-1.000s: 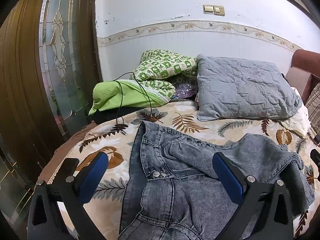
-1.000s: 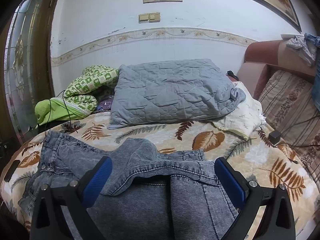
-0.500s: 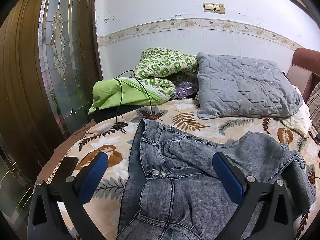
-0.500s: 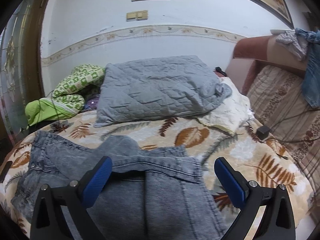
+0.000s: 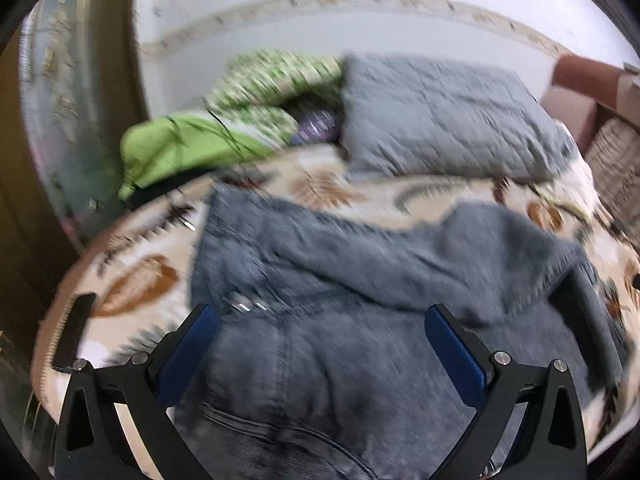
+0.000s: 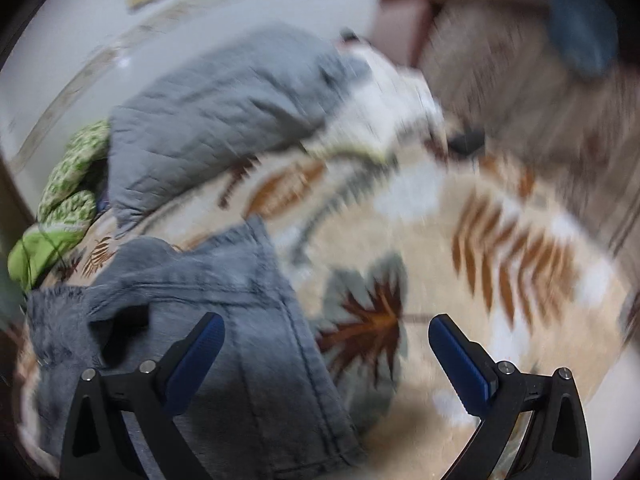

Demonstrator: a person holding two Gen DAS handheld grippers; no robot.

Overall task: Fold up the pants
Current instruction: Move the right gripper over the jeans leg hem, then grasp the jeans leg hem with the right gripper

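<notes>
The right tongs (image 6: 326, 344) have swung off the jeans (image 6: 224, 320), now at their nine o'clock; the left tongs (image 5: 320, 334) hang right over them, both wide open.

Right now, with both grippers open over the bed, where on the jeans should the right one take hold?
Probably the hemmed edge of the jeans lying to the right, over the leaf-print bedspread. It is a free, exposed border, so the right gripper, open and partly over bare bedspread, could come in from the right and pinch it. The left gripper hangs open above the seat.

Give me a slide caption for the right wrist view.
Open right gripper hovers over grey jeans on leaf-print bedspread.
</notes>
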